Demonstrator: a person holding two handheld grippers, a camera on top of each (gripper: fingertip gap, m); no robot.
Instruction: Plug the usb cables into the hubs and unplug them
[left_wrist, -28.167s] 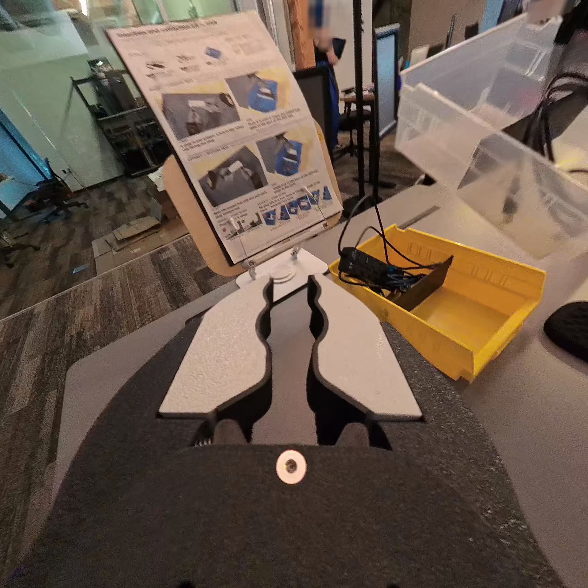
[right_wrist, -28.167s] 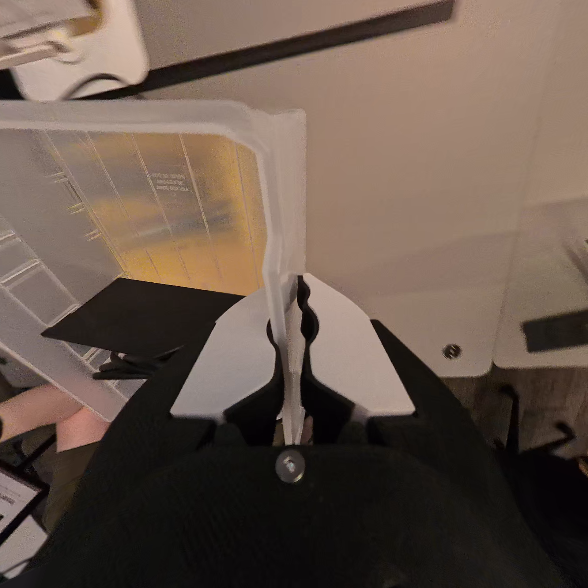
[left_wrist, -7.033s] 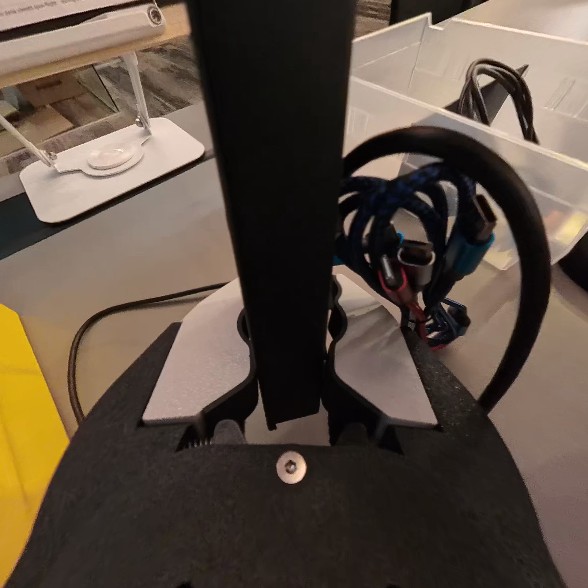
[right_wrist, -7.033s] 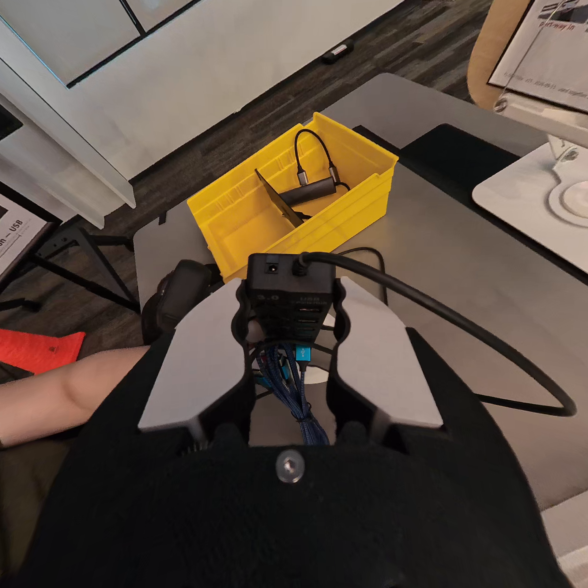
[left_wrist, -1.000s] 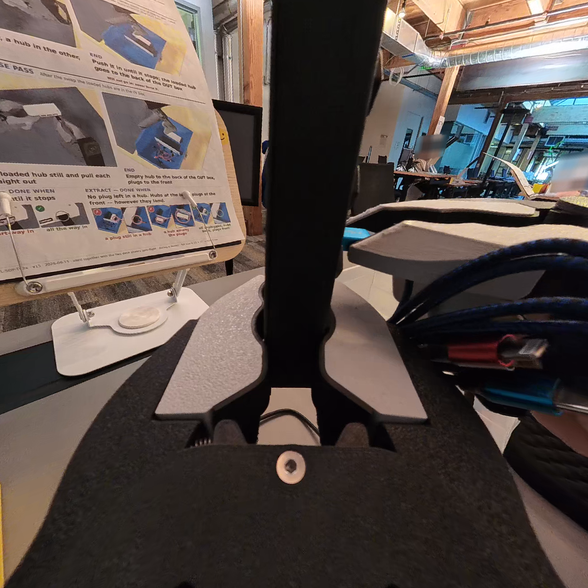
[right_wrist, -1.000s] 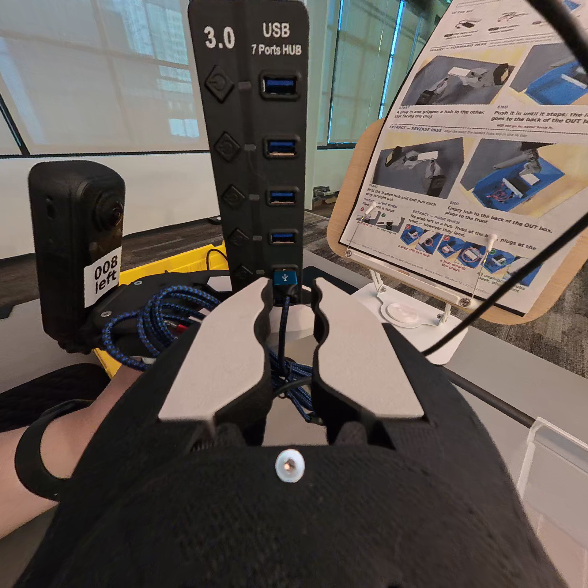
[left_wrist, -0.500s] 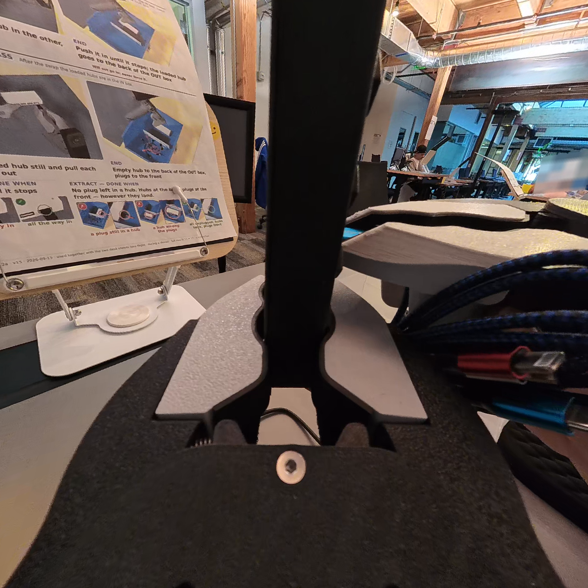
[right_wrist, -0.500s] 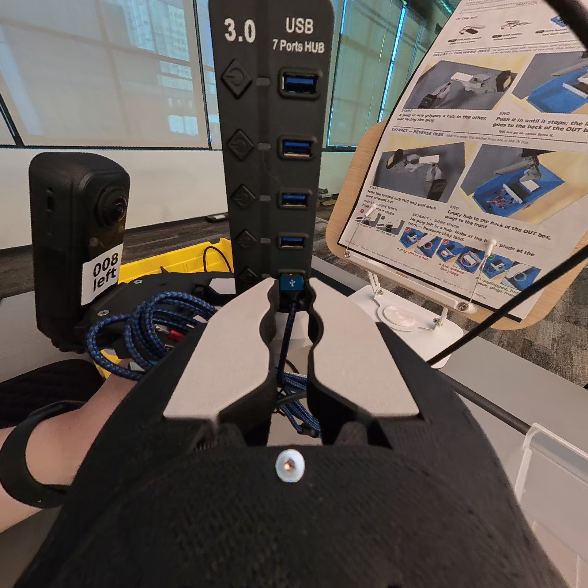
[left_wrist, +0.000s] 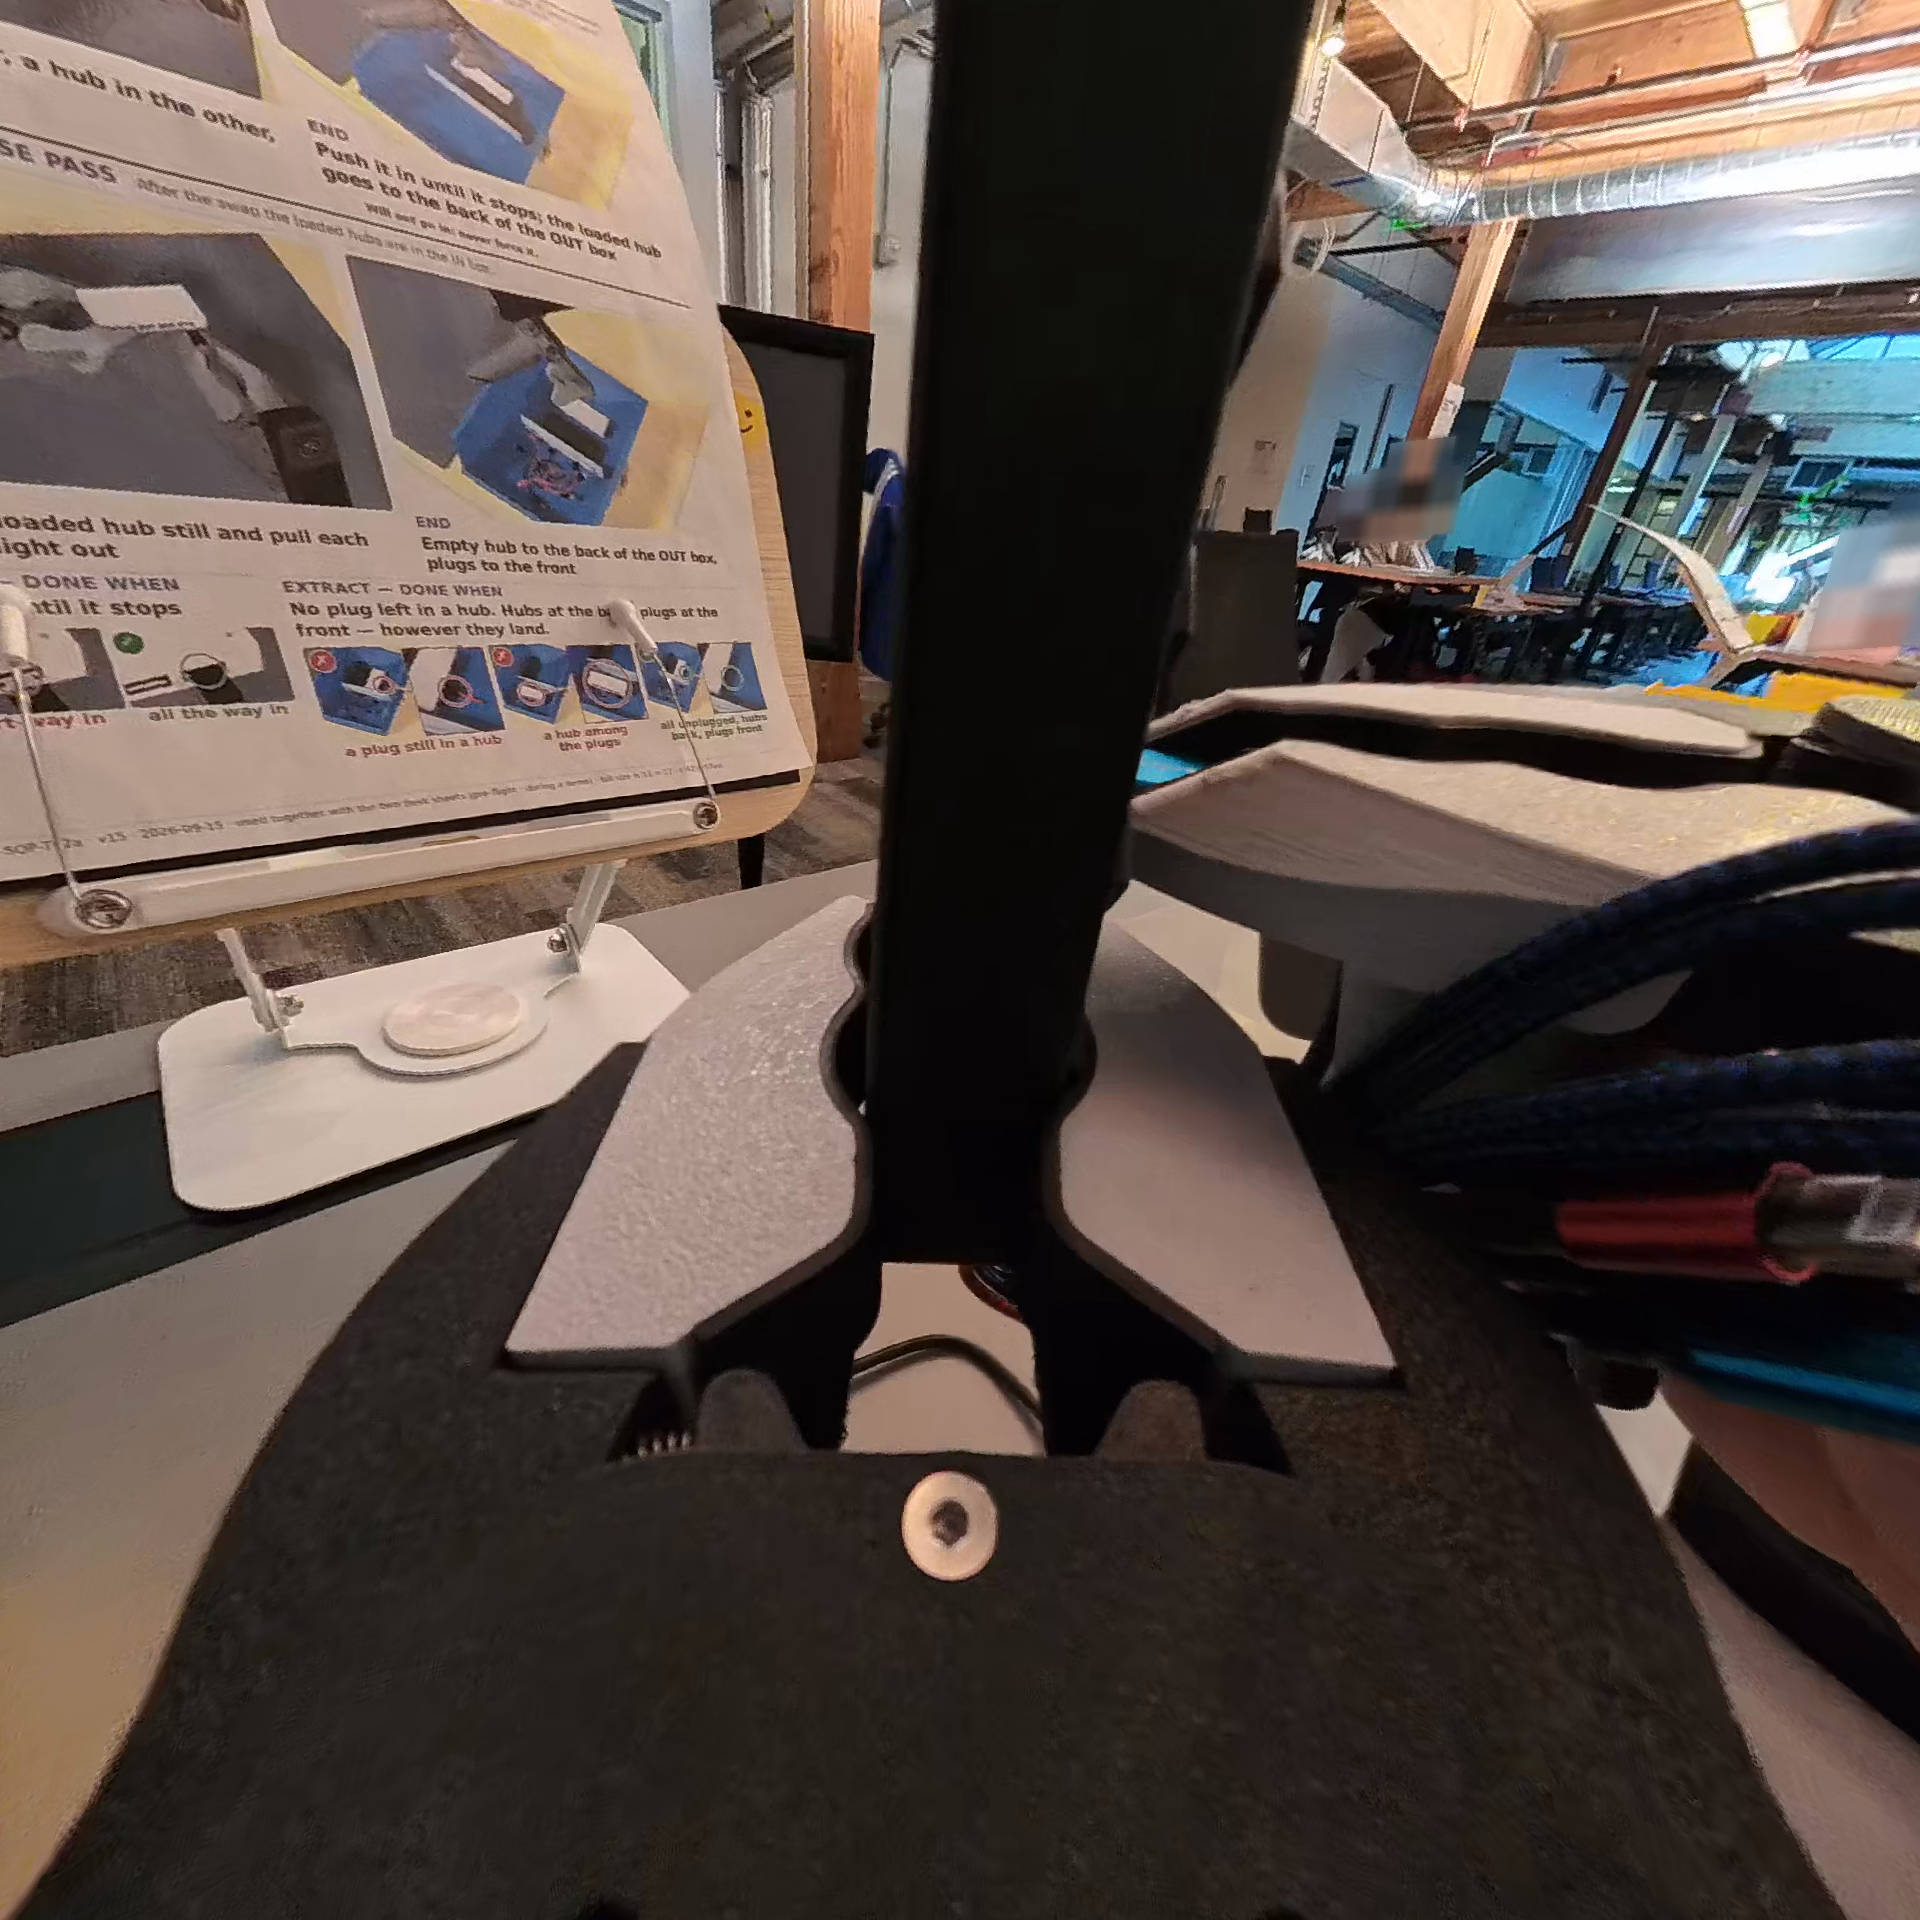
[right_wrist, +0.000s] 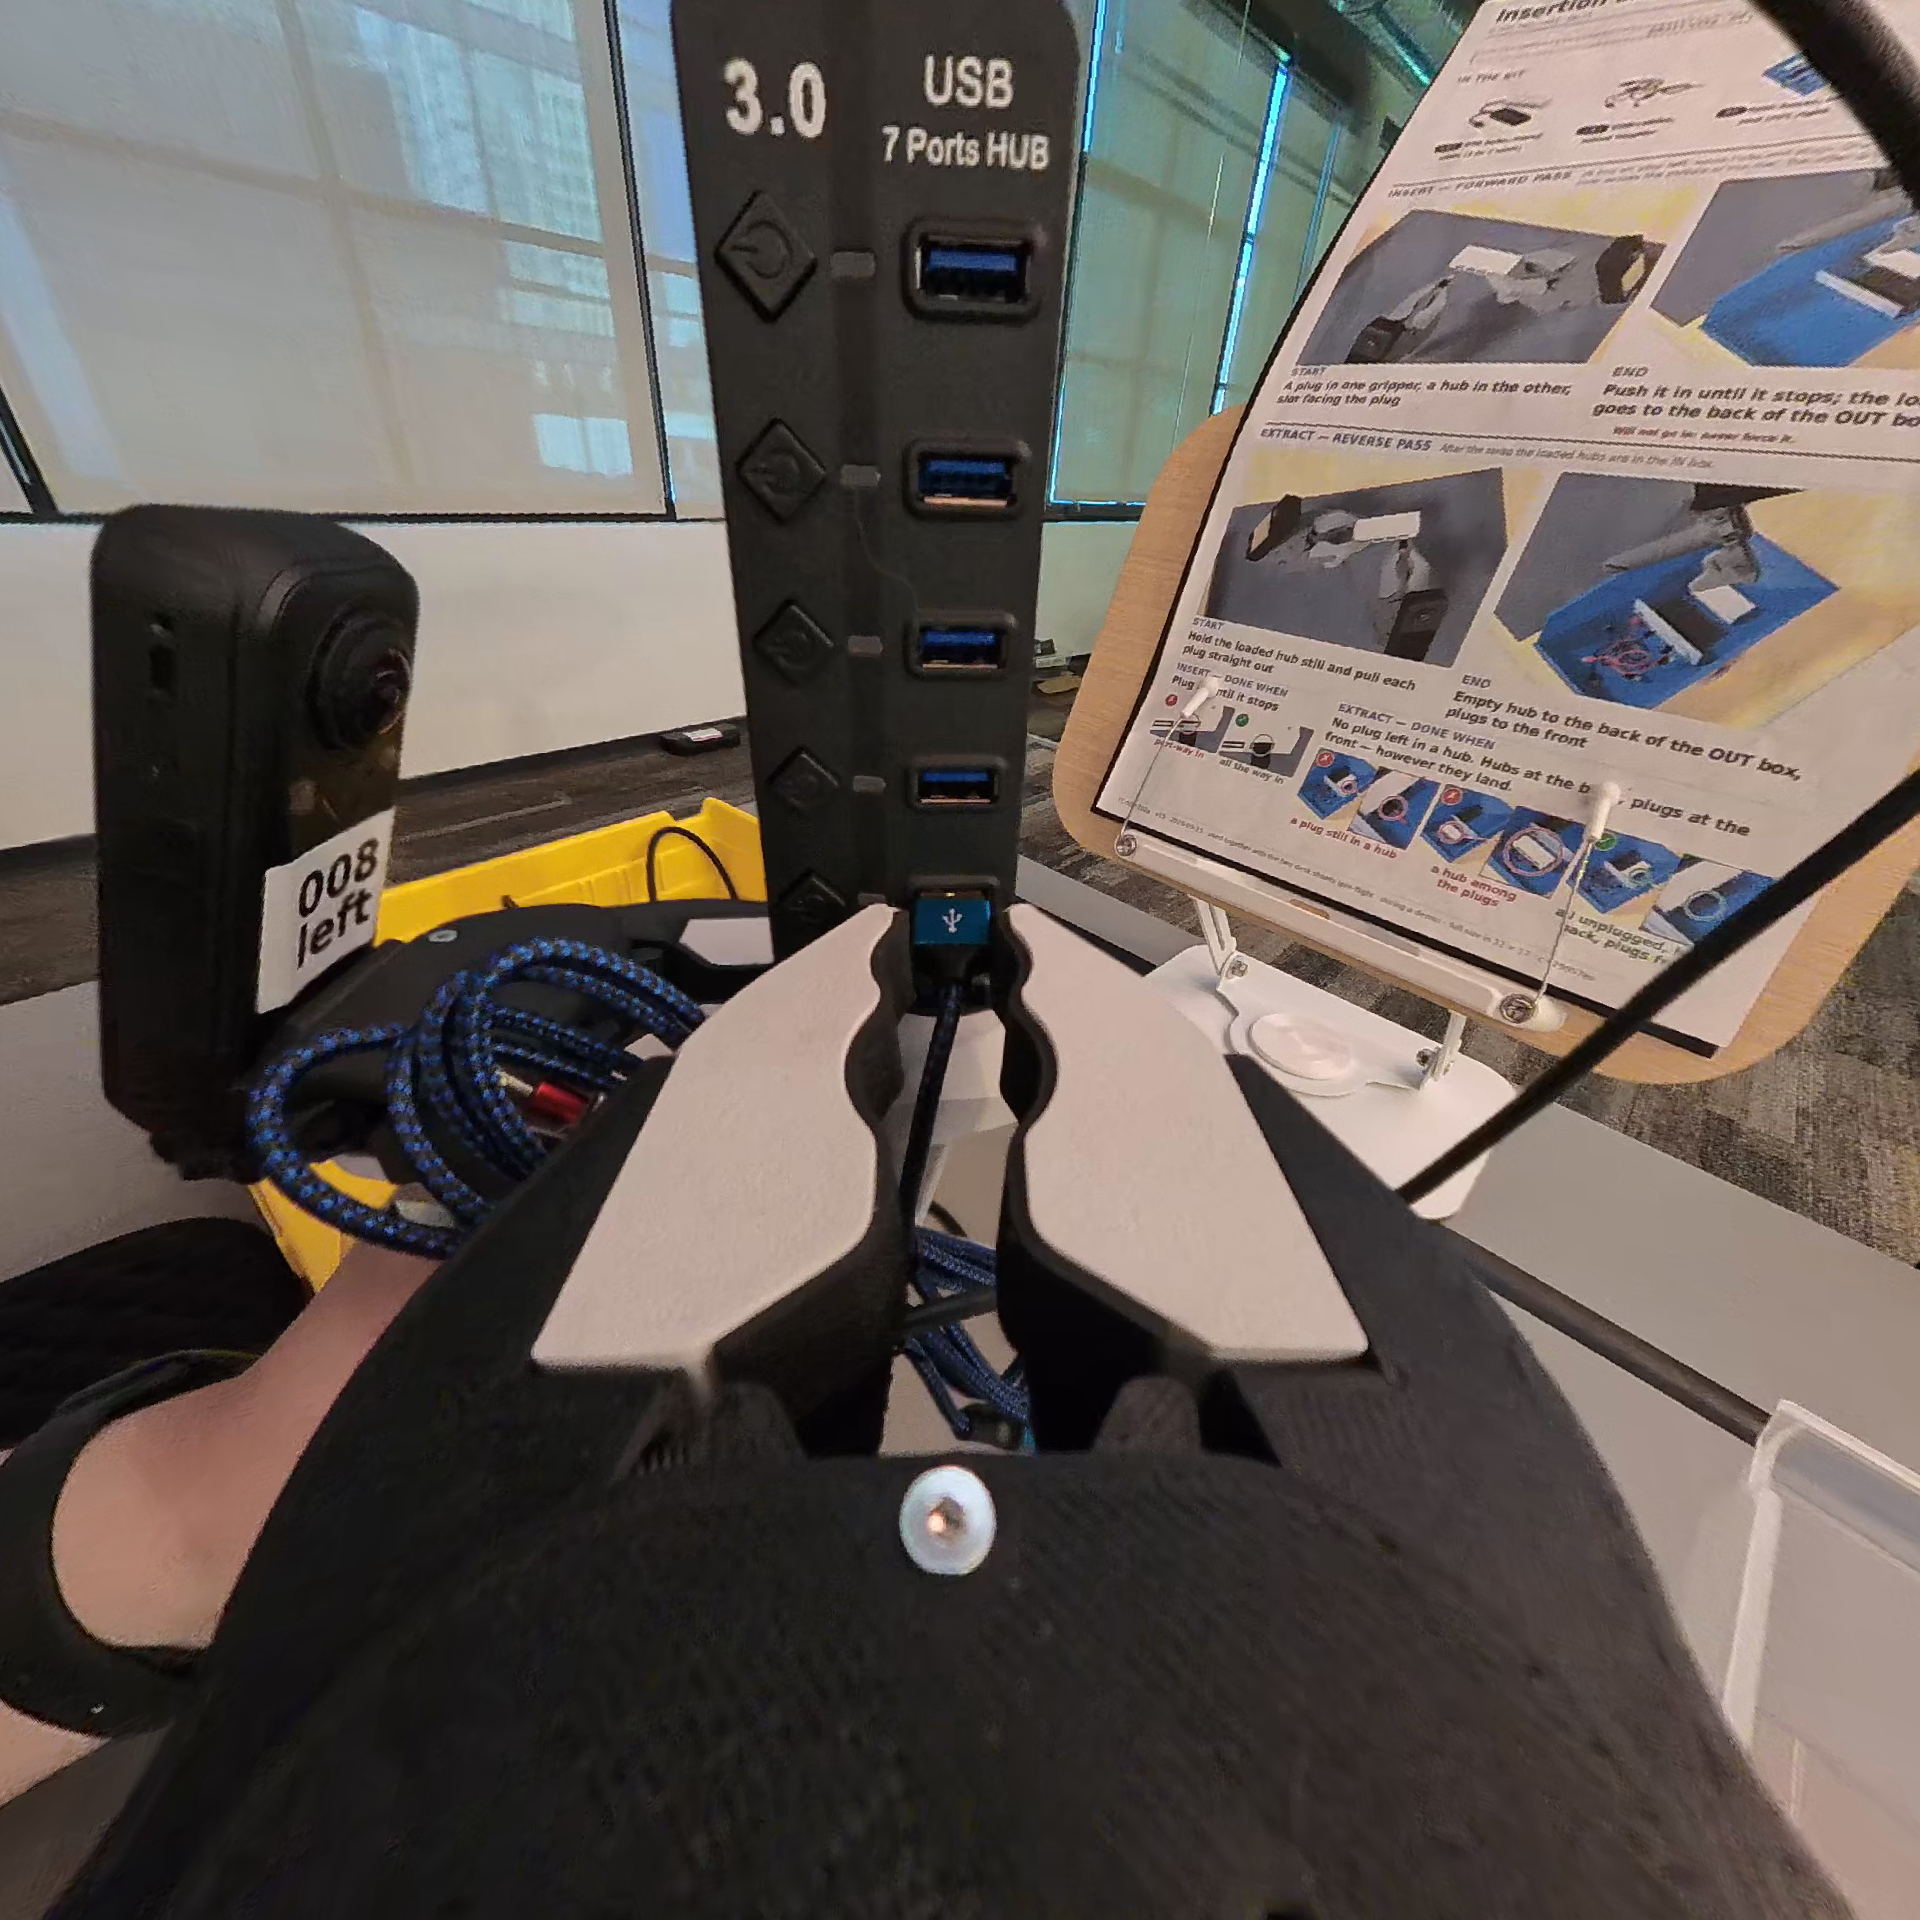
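Observation:
My left gripper (left_wrist: 971, 935) is shut on the lower end of a black seven-port USB hub (left_wrist: 1039, 520) and holds it upright above the table. In the right wrist view the hub (right_wrist: 883, 468) shows its port side, with the upper ports empty. A blue USB plug (right_wrist: 951, 923) sits in a lower port. My right gripper (right_wrist: 948, 920) is shut on that plug, and its braided cable runs back between the fingers. The right gripper also shows in the left wrist view (left_wrist: 1143, 769), lying flat with its tips at the hub. A bundle of blue-black braided cables (right_wrist: 468, 1091) hangs over the left gripper's body.
An instruction sheet on a wooden stand (right_wrist: 1507, 623) stands behind the hub, and it also shows in the left wrist view (left_wrist: 364, 468). A yellow bin (right_wrist: 582, 873) lies at the left. A clear bin (right_wrist: 1829, 1558) is at the right edge. The hub's black cord (right_wrist: 1662, 987) crosses the right side. The tips of one gripper are about 5 cm away from the tips of the other.
Over the last second my right gripper's fingers have closed in around the blue plug and moved up to the hub. The left gripper still holds the hub upright.

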